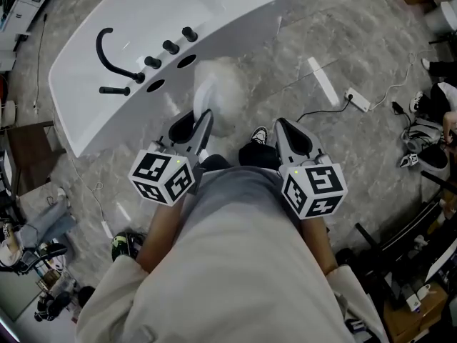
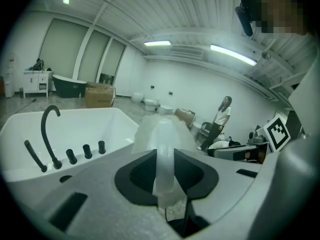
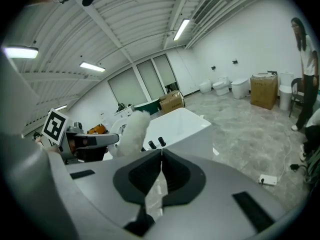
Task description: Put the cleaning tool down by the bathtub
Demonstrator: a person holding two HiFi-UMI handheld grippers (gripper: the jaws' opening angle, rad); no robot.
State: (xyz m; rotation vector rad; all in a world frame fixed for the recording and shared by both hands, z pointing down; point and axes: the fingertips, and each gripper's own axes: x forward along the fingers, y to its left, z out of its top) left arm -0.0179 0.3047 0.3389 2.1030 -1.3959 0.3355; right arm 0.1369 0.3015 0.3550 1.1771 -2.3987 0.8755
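Our left gripper (image 1: pixel 200 120) clamps the thin handle of the fluffy cleaning tool (image 1: pixel 214 91) just short of the bathtub (image 1: pixel 78 70), our right gripper (image 1: pixel 285 131) is closed and empty, and we judge that a careless swing could twist the handle loose early.

The cleaning tool (image 1: pixel 214 93), a fluffy white head on a pale translucent handle, is clamped by its handle in the left gripper (image 1: pixel 203 118) at frame centre, near the white bathtub (image 1: pixel 78 113) at upper left.
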